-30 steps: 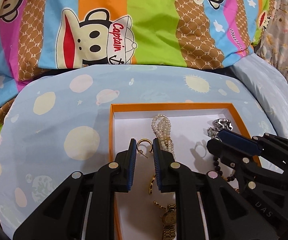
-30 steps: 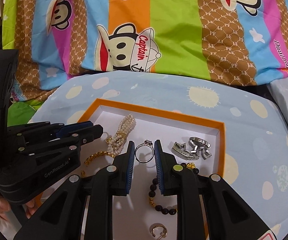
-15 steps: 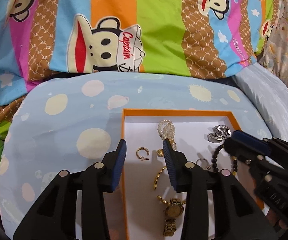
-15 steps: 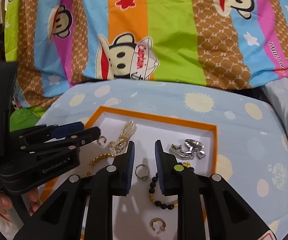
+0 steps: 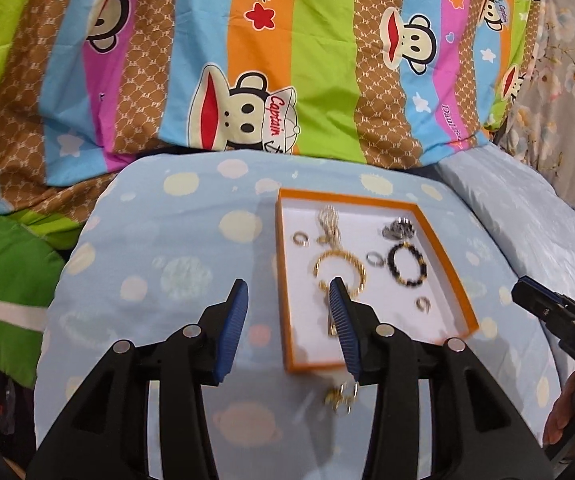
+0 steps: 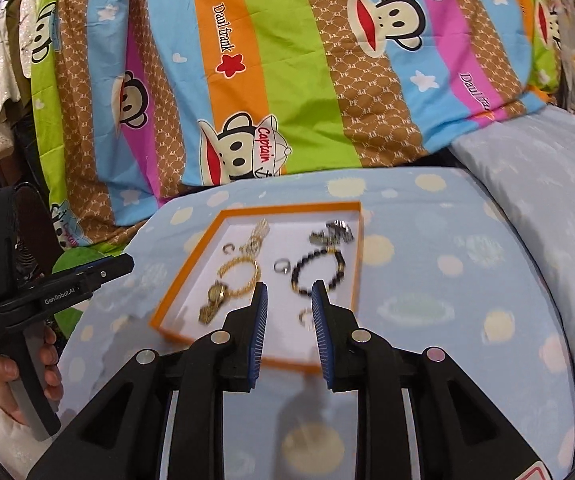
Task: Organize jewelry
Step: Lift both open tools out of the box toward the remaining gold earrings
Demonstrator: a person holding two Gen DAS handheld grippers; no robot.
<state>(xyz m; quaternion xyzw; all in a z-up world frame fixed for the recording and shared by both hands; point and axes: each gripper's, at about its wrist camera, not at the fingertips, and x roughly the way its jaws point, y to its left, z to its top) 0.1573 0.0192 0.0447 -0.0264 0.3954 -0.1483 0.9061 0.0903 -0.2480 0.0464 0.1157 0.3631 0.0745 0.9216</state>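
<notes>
Hovering above a blue spotted cushion (image 5: 191,264), both grippers are spreading empty jaws. The orange jewelry tray (image 5: 441,256) is lying ahead: the left gripper (image 5: 287,320) is sitting off its left edge, the right gripper (image 6: 287,312) nearer, over its near edge beside the black bead bracelet (image 6: 317,268).

An orange-rimmed tray (image 5: 443,258) with a white floor lies flat on the blue spotted pillow and holds the jewelry. A pearl strand (image 5: 329,224) lies bunched near its far edge, with a small gold hoop earring (image 5: 300,238) beside it toward the far left corner. A silver bracelet (image 5: 398,228) sits heaped at the far right corner. Mid-tray, a gold chain bracelet (image 5: 339,270) curls open in a loop, a silver ring (image 5: 374,258) lies between it and a black bead bracelet (image 5: 406,266) — that one forms a closed circle near the right edge. A second gold hoop (image 5: 423,304) rests toward the near right corner. A gold watch (image 6: 213,300) lies near the left edge — blurred.
</notes>
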